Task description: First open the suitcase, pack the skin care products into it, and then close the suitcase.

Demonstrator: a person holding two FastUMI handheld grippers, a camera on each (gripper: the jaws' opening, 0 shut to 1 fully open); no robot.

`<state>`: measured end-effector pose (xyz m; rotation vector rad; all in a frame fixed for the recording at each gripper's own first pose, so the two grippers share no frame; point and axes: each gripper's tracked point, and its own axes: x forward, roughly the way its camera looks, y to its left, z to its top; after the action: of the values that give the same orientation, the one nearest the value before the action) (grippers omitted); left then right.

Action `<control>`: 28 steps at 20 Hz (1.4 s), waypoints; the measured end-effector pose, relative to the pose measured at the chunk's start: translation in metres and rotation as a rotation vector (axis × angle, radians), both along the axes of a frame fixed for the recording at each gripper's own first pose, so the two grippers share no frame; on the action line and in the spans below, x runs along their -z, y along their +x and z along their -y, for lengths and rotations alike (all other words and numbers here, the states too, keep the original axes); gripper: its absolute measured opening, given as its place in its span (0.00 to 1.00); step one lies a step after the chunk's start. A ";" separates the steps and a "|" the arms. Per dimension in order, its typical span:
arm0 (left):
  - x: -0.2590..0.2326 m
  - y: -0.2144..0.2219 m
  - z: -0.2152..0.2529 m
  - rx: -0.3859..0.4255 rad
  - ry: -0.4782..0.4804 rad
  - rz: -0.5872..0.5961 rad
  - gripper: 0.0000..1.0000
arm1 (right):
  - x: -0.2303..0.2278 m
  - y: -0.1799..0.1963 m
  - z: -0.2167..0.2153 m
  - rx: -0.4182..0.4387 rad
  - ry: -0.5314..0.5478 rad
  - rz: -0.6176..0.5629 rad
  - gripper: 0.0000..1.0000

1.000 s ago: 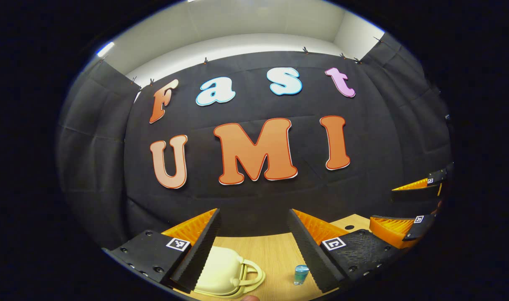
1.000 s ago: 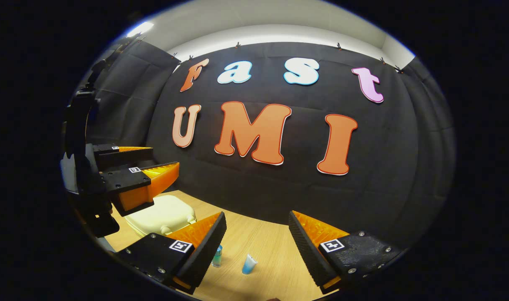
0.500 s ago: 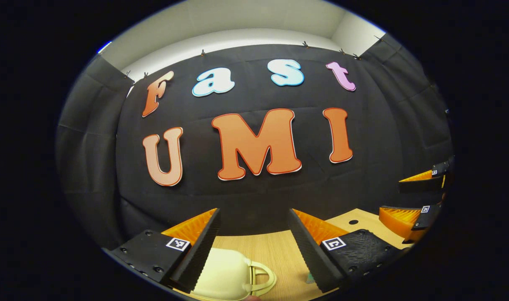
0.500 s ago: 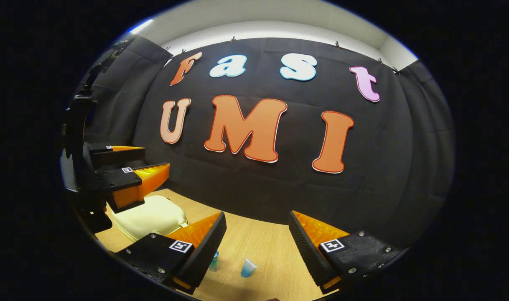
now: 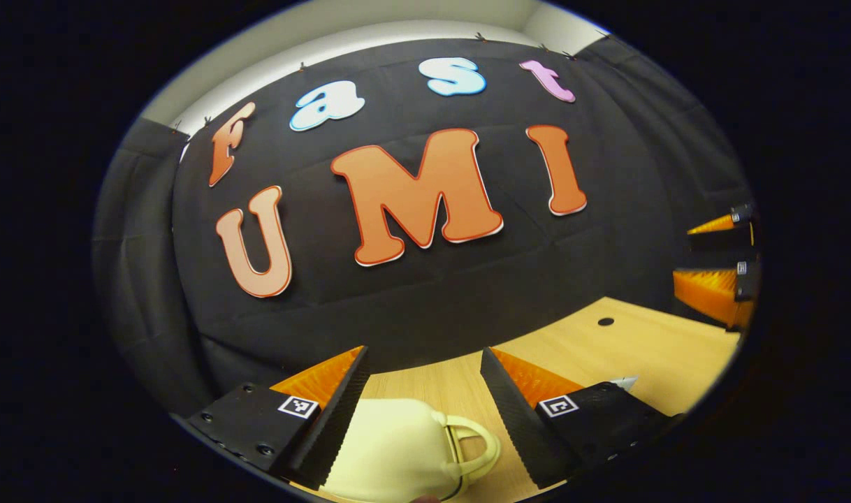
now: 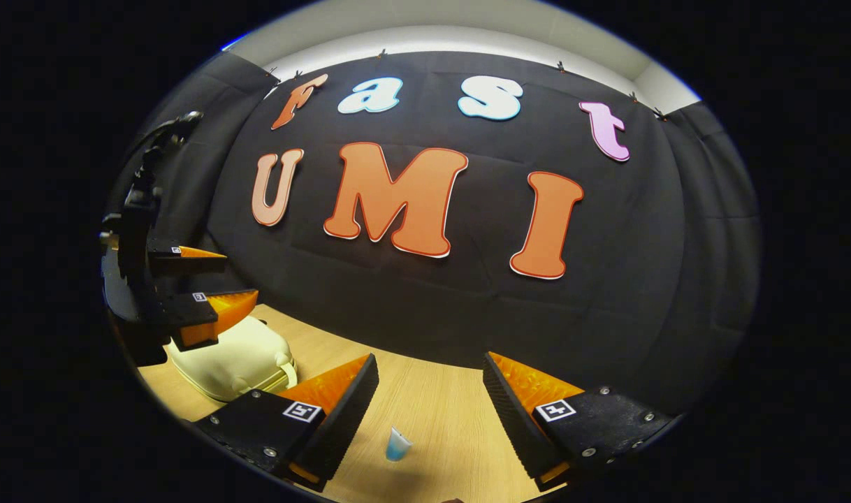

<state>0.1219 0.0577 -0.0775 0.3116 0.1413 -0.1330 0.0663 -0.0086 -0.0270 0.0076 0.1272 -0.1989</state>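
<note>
A small cream suitcase (image 5: 390,454) lies closed on the wooden table (image 5: 649,349), its handle (image 5: 478,447) pointing right, just below and between my left gripper's fingers. My left gripper (image 5: 423,353) hovers open above it, holding nothing. In the right gripper view the same suitcase (image 6: 230,349) sits at the left under the left gripper (image 6: 238,276). A small blue tube (image 6: 397,445) lies on the table between the open fingers of my right gripper (image 6: 430,358), which is empty and above the table. In the left gripper view the right gripper (image 5: 682,253) hangs at the far right.
The black cloth wall closes off the back of the table (image 6: 439,391). A small round hole (image 5: 606,322) is in the tabletop toward the right. Bare wood lies between the suitcase and the tube.
Both views have tipped down toward the table. My left gripper has come closer over the suitcase, and the small blue bottle has left its view. Both grippers stay open.
</note>
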 end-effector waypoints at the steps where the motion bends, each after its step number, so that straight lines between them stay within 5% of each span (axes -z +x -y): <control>1: 0.010 -0.002 0.002 0.013 0.048 -0.009 0.98 | 0.003 0.000 0.002 0.001 0.000 -0.008 0.95; 10: 0.121 -0.018 0.032 0.161 0.365 -0.171 0.97 | 0.026 0.001 0.022 0.033 0.000 -0.060 0.95; 22: 0.214 -0.026 0.017 0.201 0.564 -0.358 0.97 | 0.041 0.002 0.027 0.053 0.006 -0.094 0.96; 23: 0.221 -0.025 0.015 0.194 0.592 -0.365 0.89 | 0.043 0.002 0.027 0.052 0.008 -0.096 0.96; 26: 0.235 -0.025 0.018 0.203 0.673 -0.381 0.87 | 0.044 0.001 0.026 0.056 0.021 -0.098 0.96; 27: 0.240 -0.020 0.020 0.204 0.720 -0.378 0.74 | 0.046 0.001 0.027 0.059 0.024 -0.099 0.96; 28: 0.245 -0.016 0.019 0.199 0.786 -0.372 0.71 | 0.046 0.000 0.028 0.060 0.026 -0.100 0.96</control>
<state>0.1061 0.0391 -0.3228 1.0864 0.5358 -0.3324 0.0667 -0.0362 -0.0728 0.0274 0.2289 -0.2578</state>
